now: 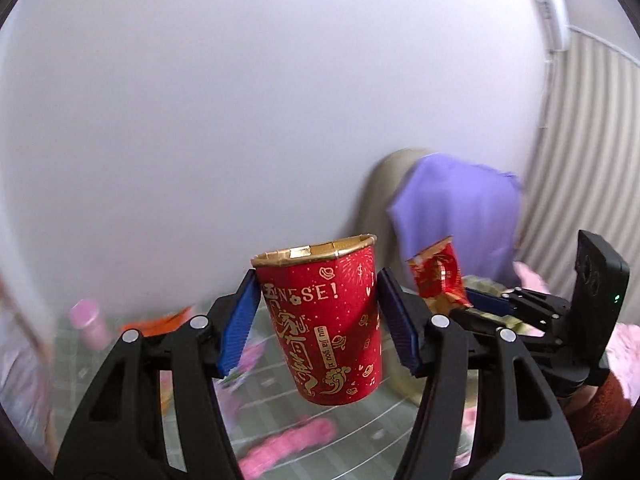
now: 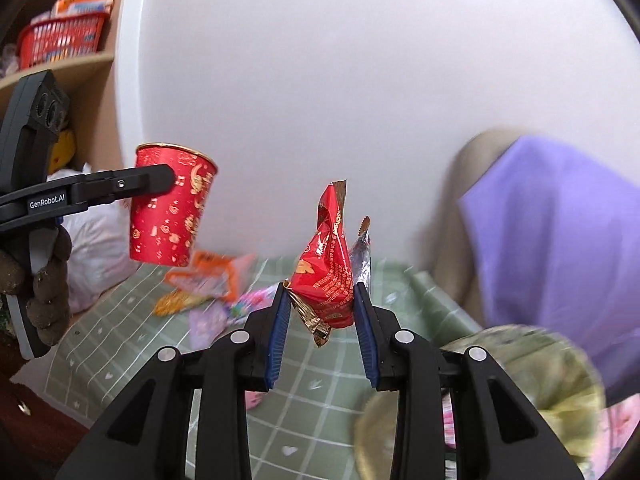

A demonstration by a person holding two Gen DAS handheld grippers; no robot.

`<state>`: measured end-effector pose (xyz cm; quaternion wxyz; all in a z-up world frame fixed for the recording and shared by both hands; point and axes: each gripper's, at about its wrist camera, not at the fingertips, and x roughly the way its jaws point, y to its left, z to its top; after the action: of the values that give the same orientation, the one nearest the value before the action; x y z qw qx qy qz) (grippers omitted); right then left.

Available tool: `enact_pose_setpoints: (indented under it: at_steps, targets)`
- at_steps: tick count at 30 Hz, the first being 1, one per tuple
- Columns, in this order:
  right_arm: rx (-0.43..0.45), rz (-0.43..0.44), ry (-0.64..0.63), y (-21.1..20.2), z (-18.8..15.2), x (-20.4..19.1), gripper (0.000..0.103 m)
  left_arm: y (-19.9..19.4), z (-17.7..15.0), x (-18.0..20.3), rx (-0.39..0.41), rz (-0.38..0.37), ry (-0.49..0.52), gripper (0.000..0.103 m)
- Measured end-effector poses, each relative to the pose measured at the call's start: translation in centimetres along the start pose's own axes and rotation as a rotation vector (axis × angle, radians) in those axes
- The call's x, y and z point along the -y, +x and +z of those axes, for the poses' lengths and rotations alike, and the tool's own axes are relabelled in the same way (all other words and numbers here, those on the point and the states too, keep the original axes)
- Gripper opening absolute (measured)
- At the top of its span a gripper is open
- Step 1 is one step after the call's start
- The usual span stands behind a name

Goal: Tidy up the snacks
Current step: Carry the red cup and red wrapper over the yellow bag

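Status: sorting is judged to be in progress, with two items lifted and none seen stowed.

Left gripper (image 1: 316, 312): pads pinch the red cup (image 1: 320, 316) at lower centre of the left wrist frame, upright and clear of the green mat (image 1: 360, 412).

Right gripper (image 2: 322, 312): pads pinch the red snack packet (image 2: 326, 276) at centre of the right wrist frame.

Remaining: blurred pink and orange packets (image 2: 208, 276) lie on the mat beyond. A shelf with a red basket (image 2: 60, 40) occupies the upper left.
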<state>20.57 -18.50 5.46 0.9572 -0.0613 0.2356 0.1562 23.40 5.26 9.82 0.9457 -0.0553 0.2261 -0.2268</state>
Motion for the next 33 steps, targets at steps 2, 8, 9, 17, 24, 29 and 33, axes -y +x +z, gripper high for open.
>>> enact_pose_setpoints:
  at_steps: [2,8,9,17,24,29,33]
  targets:
    - [0.021,-0.058,0.008,-1.6,0.5,1.1,0.031,0.6,1.3,1.6,0.016,-0.069,0.023,0.057]
    - [0.041,-0.187,0.057,-4.6,0.8,4.5,0.031,2.9,3.4,6.0,0.02,-0.215,0.082,0.057]
    - [0.042,-0.206,0.066,-5.1,0.7,4.9,0.031,3.3,3.5,6.5,0.017,-0.232,0.089,0.057]
    - [0.006,-0.279,0.115,-6.3,-0.7,8.1,0.031,7.0,3.3,9.8,-0.041,-0.355,0.102,0.057]
    - [-0.034,-0.306,0.196,-7.6,-3.1,11.6,0.031,11.8,0.9,11.7,-0.2,-0.457,0.058,0.057]
    - [-0.084,-0.269,0.269,-7.7,-5.1,14.1,0.031,17.5,-2.2,14.0,-0.362,-0.484,0.049,0.057]
    - [-0.183,-0.176,0.273,-5.4,-7.1,14.9,0.031,21.3,-5.1,15.8,-0.463,-0.448,0.118,0.057]
